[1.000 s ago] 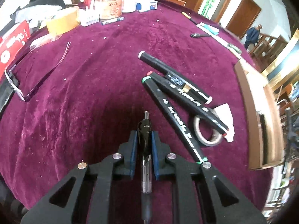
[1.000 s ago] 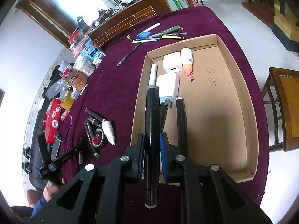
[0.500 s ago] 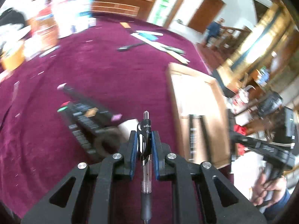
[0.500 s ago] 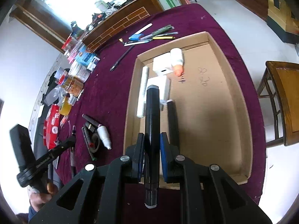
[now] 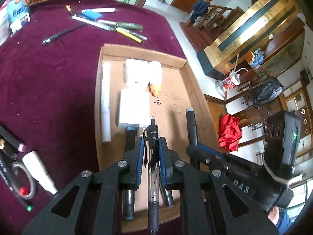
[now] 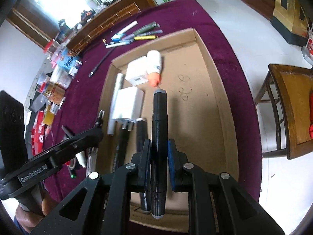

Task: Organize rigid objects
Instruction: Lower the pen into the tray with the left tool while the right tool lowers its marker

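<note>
Maroon velvet tablecloth (image 5: pixel 49 82), cardboard tray (image 5: pixel 187 90), white floor (image 6: pixel 244 29) beyond.

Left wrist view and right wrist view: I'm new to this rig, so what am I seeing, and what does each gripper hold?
Each picture comes from a fisheye camera mounted on a handheld two-finger gripper, looking along its fingers. The left gripper is shut on a clear retractable pen. The right gripper is shut on a thick black marker. Both hover over a cardboard tray on the purple tablecloth. The tray holds two white chargers, a glue bottle, a white tube and dark markers. More pens lie beyond.
</note>
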{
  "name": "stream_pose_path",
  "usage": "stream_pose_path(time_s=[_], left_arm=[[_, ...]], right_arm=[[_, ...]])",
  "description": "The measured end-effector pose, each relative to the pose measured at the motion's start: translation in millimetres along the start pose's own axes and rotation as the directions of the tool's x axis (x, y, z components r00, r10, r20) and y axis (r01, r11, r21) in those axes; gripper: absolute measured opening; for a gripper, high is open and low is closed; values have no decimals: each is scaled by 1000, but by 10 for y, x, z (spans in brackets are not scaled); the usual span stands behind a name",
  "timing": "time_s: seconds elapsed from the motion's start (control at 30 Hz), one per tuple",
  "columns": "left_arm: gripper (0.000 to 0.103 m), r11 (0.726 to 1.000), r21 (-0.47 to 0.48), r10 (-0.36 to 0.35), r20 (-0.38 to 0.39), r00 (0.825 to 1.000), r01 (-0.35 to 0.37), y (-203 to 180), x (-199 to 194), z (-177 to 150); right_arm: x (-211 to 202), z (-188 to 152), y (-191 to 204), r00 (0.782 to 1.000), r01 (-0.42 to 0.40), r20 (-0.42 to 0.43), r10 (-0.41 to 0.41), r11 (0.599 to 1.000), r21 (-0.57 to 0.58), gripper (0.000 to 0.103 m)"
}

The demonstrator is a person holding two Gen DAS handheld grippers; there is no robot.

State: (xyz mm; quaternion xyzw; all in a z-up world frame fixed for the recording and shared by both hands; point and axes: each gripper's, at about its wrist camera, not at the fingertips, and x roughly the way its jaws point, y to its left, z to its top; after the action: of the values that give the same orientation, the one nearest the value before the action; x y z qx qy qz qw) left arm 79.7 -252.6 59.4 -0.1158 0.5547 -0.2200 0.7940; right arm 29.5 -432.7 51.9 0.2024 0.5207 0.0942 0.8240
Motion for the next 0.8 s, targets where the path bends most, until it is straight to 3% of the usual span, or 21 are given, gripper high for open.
stream_pose_path(time_s=[0.43, 0.8], left_arm=[[12, 1000, -6, 25, -11, 1000, -25, -8, 217, -161], [12, 999, 11, 35, -43, 998, -34, -16, 295, -242]], right_arm=[[218, -38, 70, 998, 3, -59, -6, 999, -51, 14], [226, -71, 114, 998, 28, -58, -32, 997, -74, 14]])
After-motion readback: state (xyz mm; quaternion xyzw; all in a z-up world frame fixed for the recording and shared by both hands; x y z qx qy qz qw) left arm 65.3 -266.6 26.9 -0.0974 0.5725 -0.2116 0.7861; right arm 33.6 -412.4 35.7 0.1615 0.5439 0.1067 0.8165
